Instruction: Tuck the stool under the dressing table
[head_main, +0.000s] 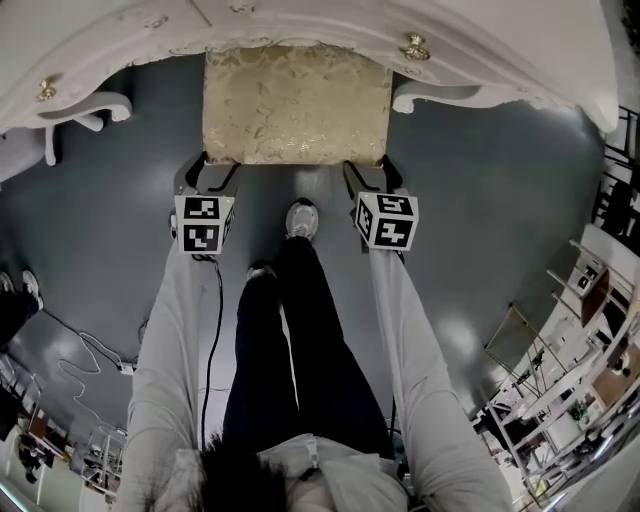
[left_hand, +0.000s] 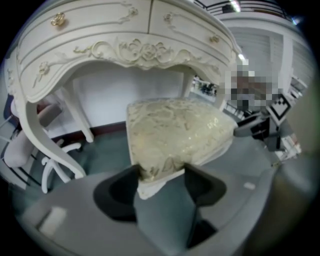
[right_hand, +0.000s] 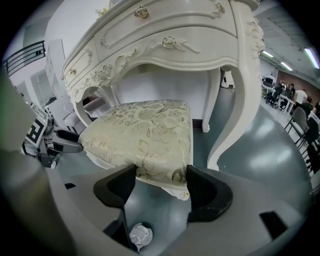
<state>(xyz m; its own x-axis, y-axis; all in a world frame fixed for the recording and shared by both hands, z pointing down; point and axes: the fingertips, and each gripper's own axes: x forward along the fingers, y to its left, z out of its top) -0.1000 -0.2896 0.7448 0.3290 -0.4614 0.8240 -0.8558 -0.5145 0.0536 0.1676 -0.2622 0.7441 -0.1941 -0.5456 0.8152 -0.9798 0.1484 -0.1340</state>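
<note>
The stool (head_main: 296, 105) has a gold-patterned cushion and stands on the grey floor, its far edge under the white dressing table (head_main: 300, 25). My left gripper (head_main: 212, 172) clamps the stool's near left corner; in the left gripper view the cushion corner (left_hand: 175, 135) fills the gap between the jaws of this gripper (left_hand: 161, 177). My right gripper (head_main: 367, 172) clamps the near right corner, and the right gripper view shows the cushion (right_hand: 145, 135) pressed between the jaws of that gripper (right_hand: 161, 182). The table's carved apron (left_hand: 125, 50) arches just beyond the stool.
Curved white table legs (head_main: 85, 110) (head_main: 440, 98) flank the stool on both sides. The person's shoe (head_main: 301, 220) steps forward between the two grippers. A cable (head_main: 90, 355) lies on the floor at the left, and metal racks (head_main: 570, 400) stand at the lower right.
</note>
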